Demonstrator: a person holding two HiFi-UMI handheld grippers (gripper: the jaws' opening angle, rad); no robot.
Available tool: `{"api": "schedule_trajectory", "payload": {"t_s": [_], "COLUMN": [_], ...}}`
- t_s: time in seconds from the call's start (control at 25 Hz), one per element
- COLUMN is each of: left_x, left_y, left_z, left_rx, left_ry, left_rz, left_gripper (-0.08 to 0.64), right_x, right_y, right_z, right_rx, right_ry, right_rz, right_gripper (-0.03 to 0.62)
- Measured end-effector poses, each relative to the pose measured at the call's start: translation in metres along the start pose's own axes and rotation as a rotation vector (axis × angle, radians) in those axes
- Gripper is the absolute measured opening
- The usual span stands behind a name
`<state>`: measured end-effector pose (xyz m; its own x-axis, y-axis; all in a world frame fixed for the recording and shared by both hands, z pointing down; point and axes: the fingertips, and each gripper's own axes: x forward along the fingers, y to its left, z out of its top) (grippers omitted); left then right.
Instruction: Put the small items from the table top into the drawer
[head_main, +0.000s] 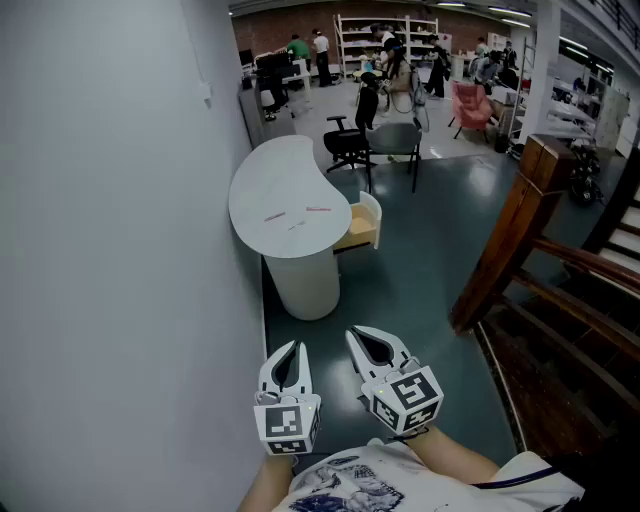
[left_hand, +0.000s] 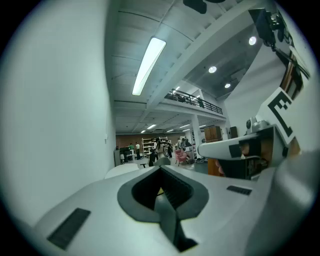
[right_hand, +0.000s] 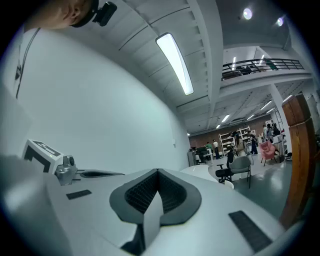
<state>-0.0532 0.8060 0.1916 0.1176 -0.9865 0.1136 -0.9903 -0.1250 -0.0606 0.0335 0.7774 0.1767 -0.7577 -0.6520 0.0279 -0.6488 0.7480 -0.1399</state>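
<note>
A white kidney-shaped table (head_main: 285, 190) stands by the wall, well ahead of me. On its top lie a few thin small items: a reddish stick (head_main: 274, 215), another (head_main: 318, 209) and a paler one (head_main: 297, 226). The table's wooden drawer (head_main: 361, 224) is pulled out on the right side. My left gripper (head_main: 293, 346) and right gripper (head_main: 356, 332) are held side by side over the floor, far short of the table. Both are shut with nothing between the jaws. The left gripper view shows its closed tips (left_hand: 161, 170) with the table (left_hand: 122, 171) beyond; the right gripper view shows its tips (right_hand: 158, 171) closed too.
A plain grey wall (head_main: 110, 220) runs along the left. A wooden stair post and rail (head_main: 505, 240) stand at the right. A black office chair (head_main: 348, 142) and a grey chair (head_main: 396, 140) stand behind the table; people and shelves are farther back.
</note>
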Motion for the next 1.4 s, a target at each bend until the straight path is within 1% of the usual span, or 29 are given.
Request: {"api": "schedule_trajectory", "payload": {"t_s": [0.12,0.24,0.64,0.8,1.0,1.2,1.4], "left_x": [0.009,0.012,0.038,0.052,0.069,0.086,0.117], "left_y": [-0.002,-0.005,-0.014,-0.026,-0.046,-0.045,-0.046], "left_z": [0.005,0.006,-0.001,-0.007,-0.012,-0.011,-0.021], "left_rx": [0.002,0.001,-0.029,-0.046,-0.03,-0.036,-0.03], "left_ry": [0.005,0.006,0.031,0.035,0.047,0.055,0.071], "left_rz": [-0.011,-0.007,0.053,0.067,0.038,0.023,-0.011], "left_gripper": [0.034,0.034,0.034,0.034,0.034,0.034,0.034], "right_x": [0.002,0.002,0.009,0.006,0.004,0.01,0.029], "right_y": [-0.01,-0.018,-0.049,-0.067,-0.086,-0.094,-0.119], "right_z": [0.003,0.002,-0.009,-0.015,-0.022,-0.025,-0.035], "right_rx": [0.009,0.015,0.038,0.058,0.092,0.122,0.144], "right_ry": [-0.001,0.005,0.038,0.047,0.057,0.051,0.058], "right_rz": [-0.018,-0.027,0.017,0.027,0.032,0.042,0.025], "right_gripper": [0.021,0.021,0.021,0.021,0.021,0.021,0.021]}}
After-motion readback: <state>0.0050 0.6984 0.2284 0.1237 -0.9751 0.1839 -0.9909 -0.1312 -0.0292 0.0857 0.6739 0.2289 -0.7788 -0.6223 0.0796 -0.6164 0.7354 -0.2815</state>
